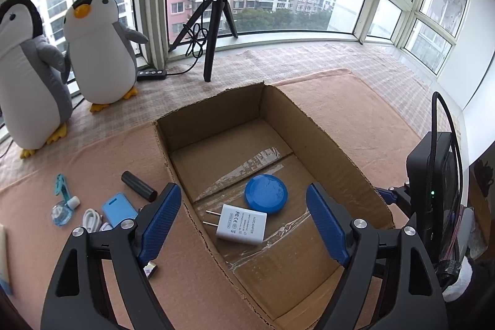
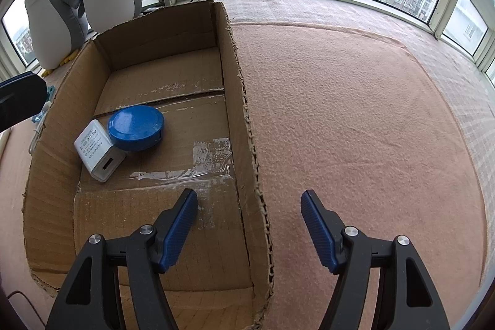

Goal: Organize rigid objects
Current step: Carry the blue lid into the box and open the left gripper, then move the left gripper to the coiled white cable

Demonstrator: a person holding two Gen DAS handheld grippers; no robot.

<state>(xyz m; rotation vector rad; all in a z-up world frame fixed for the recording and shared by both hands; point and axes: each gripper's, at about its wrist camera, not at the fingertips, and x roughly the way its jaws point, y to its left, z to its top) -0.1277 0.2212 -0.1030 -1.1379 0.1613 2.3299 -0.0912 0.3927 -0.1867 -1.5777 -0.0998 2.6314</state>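
Now left gripper (image 1: 244,200) spread wide, nothing between pads; white charger (image 1: 241,224) lies flat mid-frame on cardboard box (image 1: 173,119) floor, touching blue disc (image 1: 266,193). Right gripper (image 2: 249,206) parted, empty, straddling box wall. Risk: smooth black cylinder (image 1: 139,185), lower left on nubbly pink mat, may roll when pinched.

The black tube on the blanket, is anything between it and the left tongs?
Yes. The box's near wall stands between the open left tongs, over the box, and the black tube outside on the blanket.
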